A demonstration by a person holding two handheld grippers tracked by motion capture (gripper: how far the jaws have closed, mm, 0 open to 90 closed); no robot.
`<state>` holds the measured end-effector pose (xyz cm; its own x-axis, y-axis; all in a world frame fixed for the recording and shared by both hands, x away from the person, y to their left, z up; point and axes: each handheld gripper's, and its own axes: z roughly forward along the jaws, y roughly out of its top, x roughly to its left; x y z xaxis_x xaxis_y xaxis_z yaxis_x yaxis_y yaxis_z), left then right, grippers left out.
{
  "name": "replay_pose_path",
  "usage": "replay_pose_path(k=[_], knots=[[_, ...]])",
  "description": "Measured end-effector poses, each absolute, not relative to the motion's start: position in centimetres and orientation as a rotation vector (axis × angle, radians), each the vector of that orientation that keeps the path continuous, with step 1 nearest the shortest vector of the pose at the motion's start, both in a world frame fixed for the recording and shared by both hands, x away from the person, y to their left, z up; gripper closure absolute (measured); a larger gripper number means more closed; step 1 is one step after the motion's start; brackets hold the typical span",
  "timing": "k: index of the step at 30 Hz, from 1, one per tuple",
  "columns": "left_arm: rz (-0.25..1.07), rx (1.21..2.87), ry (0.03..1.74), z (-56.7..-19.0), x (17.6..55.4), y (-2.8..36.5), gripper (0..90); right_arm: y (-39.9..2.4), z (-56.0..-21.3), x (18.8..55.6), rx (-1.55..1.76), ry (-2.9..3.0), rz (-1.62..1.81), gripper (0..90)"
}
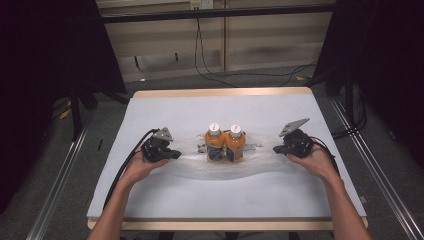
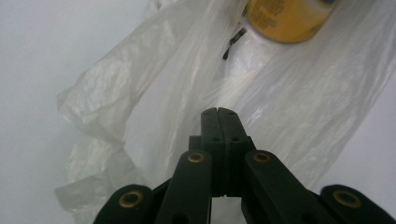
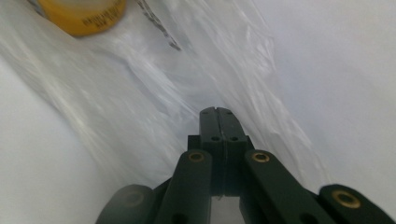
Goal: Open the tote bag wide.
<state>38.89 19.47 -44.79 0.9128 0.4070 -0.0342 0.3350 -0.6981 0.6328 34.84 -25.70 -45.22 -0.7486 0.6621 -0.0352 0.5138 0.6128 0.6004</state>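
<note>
High view: two orange bottles (image 1: 225, 142) stand upright, touching, on a clear plastic bag (image 1: 220, 167) spread near the middle of the table (image 1: 300, 200). Left gripper (image 1: 172, 155) sits at the bag's left end, right gripper (image 1: 277, 149) at its right end. Each gripper view shows the jaws clenched together over the film; whether film is pinched between them cannot be told.

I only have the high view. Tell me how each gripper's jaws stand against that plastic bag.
Observer: In its own view the left gripper has its jaws shut, tips against the plastic bag.
Operator: Now the right one.
Observer: The right gripper is shut too, tips on the film.
Operator: Report what lies ahead of the left one.
Observer: An orange bottle lies past the film, apart from the tips.
</note>
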Motion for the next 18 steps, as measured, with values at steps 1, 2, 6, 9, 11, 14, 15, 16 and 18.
replay_pose_path(k=[1, 2, 6, 9, 11, 14, 15, 16, 18], knots=[[0.144, 2.399, 0.521, -44.5, 38.7, 19.5, 90.0, -25.6, -45.0, 34.7, 0.967, 2.579, 0.875, 90.0], [0.142, 2.373, 0.518, -44.4, 38.6, 19.4, 90.0, -25.4, -44.9, 34.6, 0.956, 2.580, 0.898, 90.0], [0.140, 2.293, 0.501, -43.4, 38.2, 19.2, 90.0, -25.2, -44.0, 34.0, 0.943, 2.558, 0.966, 90.0], [0.137, 2.260, 0.470, -42.6, 37.9, 18.9, 90.0, -25.2, -43.1, 33.8, 0.932, 2.524, 1.052, 90.0], [0.117, 2.220, 0.462, -42.2, 37.6, 18.5, 90.0, -25.2, -42.5, 33.8, 0.924, 2.508, 1.125, 90.0], [0.067, 2.187, 0.449, -42.2, 37.4, 17.9, 90.0, -24.8, -41.9, 34.0, 0.913, 2.493, 1.187, 90.0], [0.076, 2.193, 0.446, -42.3, 37.3, 17.6, 90.0, -24.6, -41.9, 34.0, 0.911, 2.493, 1.202, 90.0], [0.079, 2.212, 0.444, -42.3, 37.2, 17.3, 90.0, -24.3, -41.8, 34.1, 0.903, 2.492, 1.210, 90.0], [0.081, 2.226, 0.436, -42.3, 37.1, 17.1, 90.0, -24.0, -41.7, 34.2, 0.892, 2.498, 1.225, 90.0]])
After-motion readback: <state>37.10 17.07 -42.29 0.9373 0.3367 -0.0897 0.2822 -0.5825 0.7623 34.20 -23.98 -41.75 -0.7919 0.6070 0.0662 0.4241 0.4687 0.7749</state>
